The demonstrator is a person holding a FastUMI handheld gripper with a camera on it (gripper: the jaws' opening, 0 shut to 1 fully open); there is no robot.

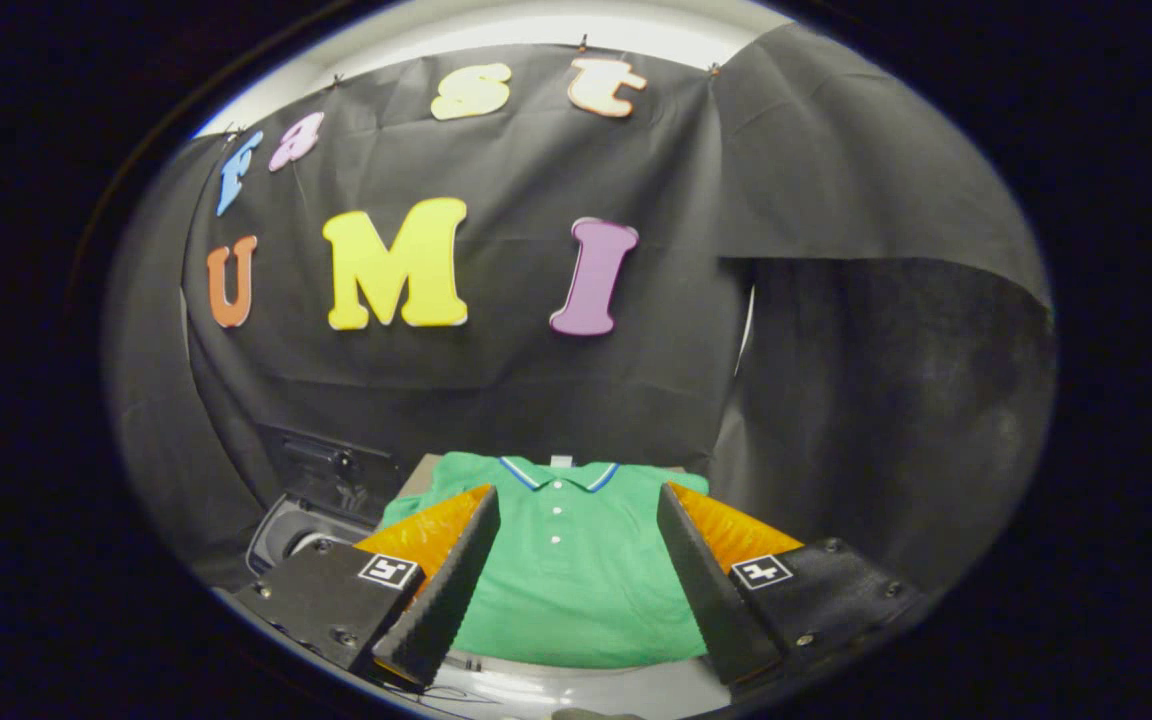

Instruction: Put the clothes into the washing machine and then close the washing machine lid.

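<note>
I see black cloth (556,390) hung as the booth's back wall — clipped along its top edge, creased. A second dark drape (886,400) hangs on one side; a bright pale strip (556,25) sits above.

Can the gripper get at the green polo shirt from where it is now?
Probably yes. The gripper is open, its fingers spread either side of the green polo shirt, which lies flat just ahead with nothing between them.

A green polo shirt (576,570) with a blue-and-white collar lies flat, buttons up. The washing machine (301,525), dark and with its lid open, stands just beside the shirt.
</note>
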